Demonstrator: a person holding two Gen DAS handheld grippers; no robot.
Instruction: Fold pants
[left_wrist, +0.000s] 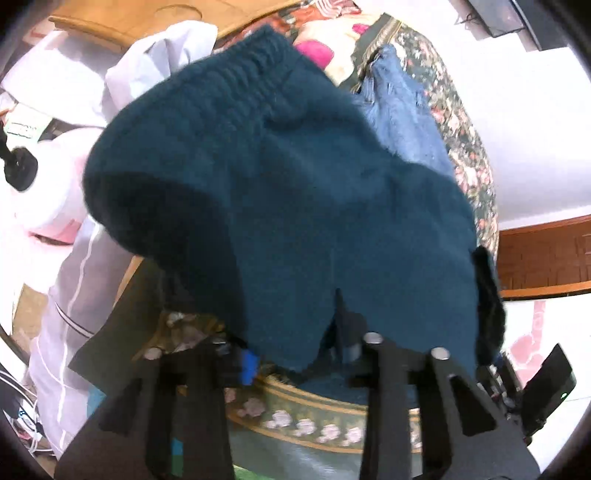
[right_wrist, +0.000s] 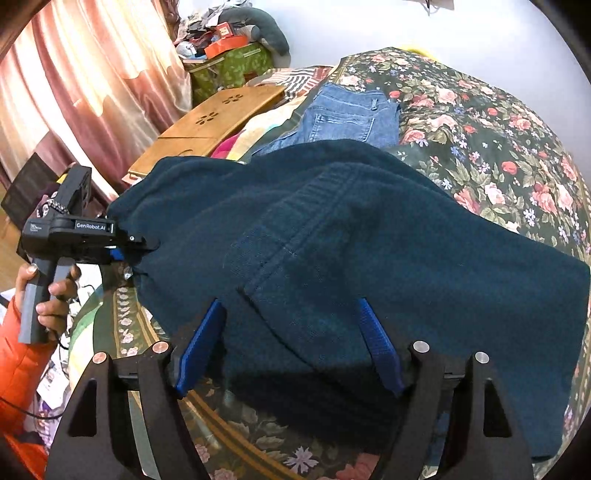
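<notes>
Mid-fold: dark teal fleece pants (right_wrist: 332, 236) lifted over floral bedspread (right_wrist: 480, 122), left gripper (right_wrist: 142, 243) pinching an edge, right gripper (right_wrist: 291, 343) jaws wide, fold unfinished

A dark floral bedspread (right_wrist: 480, 122) covers the bed on the right, with a pale wall (right_wrist: 369, 26) beyond it. At far left, pink curtains (right_wrist: 74, 74) glow with daylight. A wooden lap table (right_wrist: 210, 122) lies near them, and a green patterned box (right_wrist: 229, 68) piled with clutter stands farther back.
</notes>
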